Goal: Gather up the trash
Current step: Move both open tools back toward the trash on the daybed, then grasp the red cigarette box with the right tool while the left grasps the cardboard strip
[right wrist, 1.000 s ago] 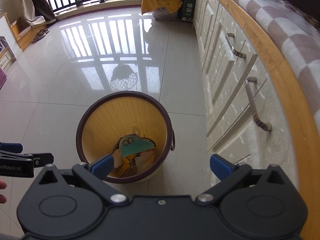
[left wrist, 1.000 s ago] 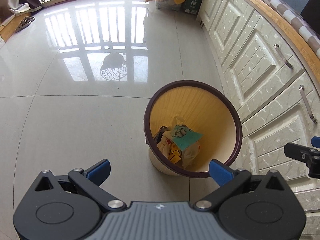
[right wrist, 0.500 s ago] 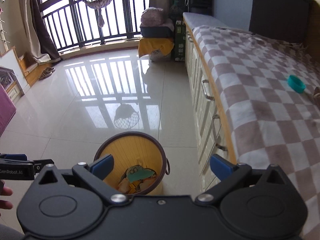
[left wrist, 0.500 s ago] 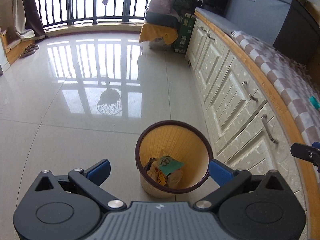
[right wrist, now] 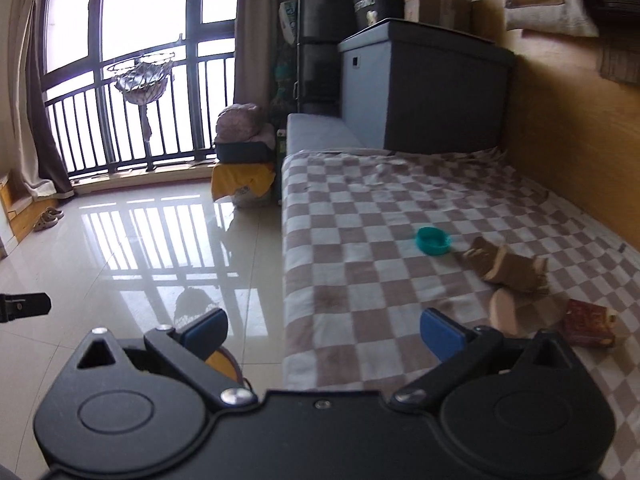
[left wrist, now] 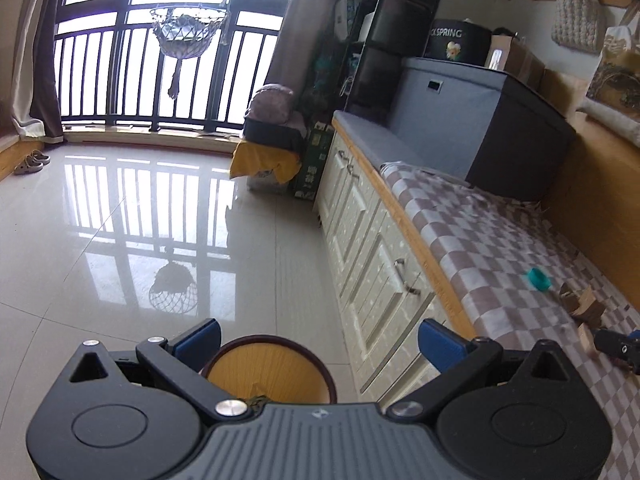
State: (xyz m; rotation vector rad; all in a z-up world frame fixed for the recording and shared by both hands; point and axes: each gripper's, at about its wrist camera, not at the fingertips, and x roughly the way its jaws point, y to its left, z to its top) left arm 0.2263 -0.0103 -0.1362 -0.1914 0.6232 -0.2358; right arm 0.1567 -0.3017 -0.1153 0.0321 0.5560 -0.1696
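Since a second ago we have lifted both grippers from looking down into the bin to looking out along the room. Then the bin filled the middle of both views; now only its far rim shows at the bottom of each. The checked bench top, barely in sight before, now spreads across the right of both views.

Our left gripper point(left wrist: 318, 338) is held roughly level, pointing down the room toward the balcony railing, its blue-padded fingers spread wide with nothing between them. Our right gripper point(right wrist: 323, 328) is likewise level and wide, empty, aimed over the near edge of the bench point(right wrist: 360, 280). Each gripper's tip shows at the edge of the other's view.

The bin point(left wrist: 266, 368), yellow inside with a dark brown rim, stands on the tiled floor point(left wrist: 120, 240) just beside the cream drawer fronts below the bench. Only a scrap of its contents peeks above the left gripper's body, too little to make out.

On the checked cloth lies the remaining trash: a teal cap point(right wrist: 432, 241), beside it a torn brown cardboard piece point(right wrist: 508, 266), then a pale round piece point(right wrist: 520, 314) and a dark red packet point(right wrist: 588, 322) nearest our right gripper. A grey storage box point(right wrist: 420, 84) stands at the bench's far end.
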